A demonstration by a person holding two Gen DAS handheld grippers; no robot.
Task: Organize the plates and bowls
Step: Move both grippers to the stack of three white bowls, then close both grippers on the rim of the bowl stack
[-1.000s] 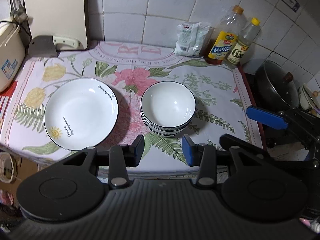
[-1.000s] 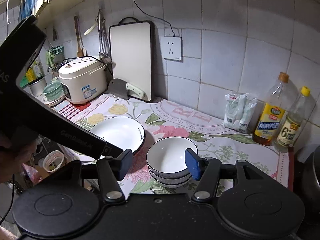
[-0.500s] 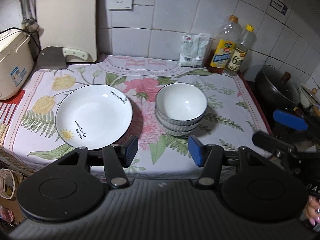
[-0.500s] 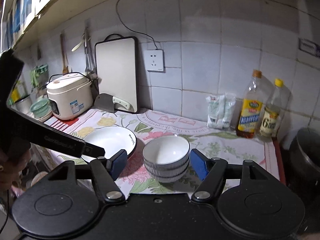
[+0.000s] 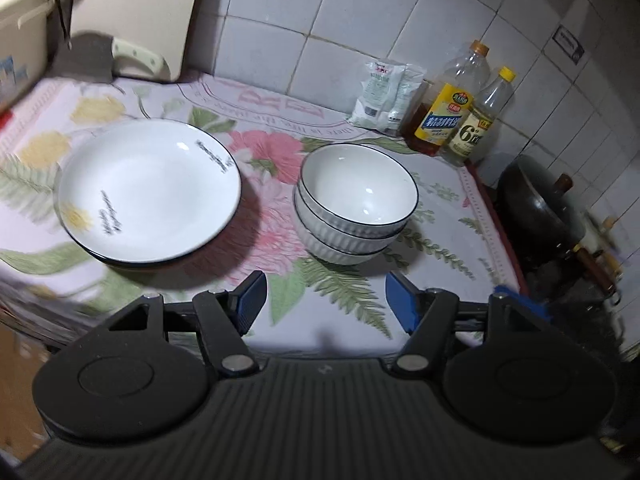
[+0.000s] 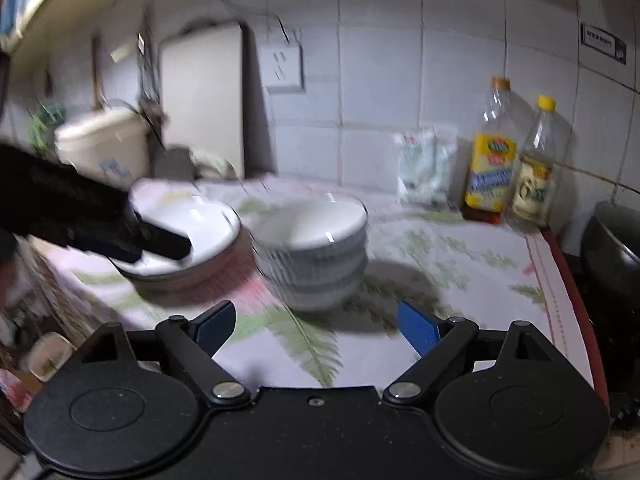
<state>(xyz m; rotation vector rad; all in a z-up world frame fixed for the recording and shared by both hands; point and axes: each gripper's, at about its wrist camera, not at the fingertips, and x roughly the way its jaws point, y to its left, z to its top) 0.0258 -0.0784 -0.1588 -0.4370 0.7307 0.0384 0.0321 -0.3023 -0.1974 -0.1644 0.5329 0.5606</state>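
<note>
The left claw (image 5: pixel 324 300), its blue-padded jaws parting with only floral cloth between them, hangs released above the near edge of the bench (image 5: pixel 440 208). Just beyond its right finger stands the stack of bowls (image 5: pixel 356 204), white with dark rims, nested upright on a pink printed flower. To the left of the stack, close beside it but apart, lie the plates (image 5: pixel 150 192), the top one a white deep plate with a dark rim, black lettering and a small yellow sun; a second dark rim shows beneath it.

The right claw (image 6: pixel 316 326), also spreading and gripping nothing, hovers over the bench front with the same bowls (image 6: pixel 312 252) straight ahead between the lines of its fingers, though short of them. In that blurred view the left claw's dark body (image 6: pixel 80 220) reaches across the plates (image 6: pixel 192 232) from the left edge.

Against the tiled back wall stand two oil bottles (image 5: pixel 460 108) side by side and a white packet (image 5: pixel 386 96) just left of them. A cutting board (image 5: pixel 132 12) leans at the far left, a cleaver (image 5: pixel 108 58) at its foot and a rice cooker (image 5: pixel 20 40) beside it. A dark wok (image 5: pixel 536 208) sits off the bench's right end.
</note>
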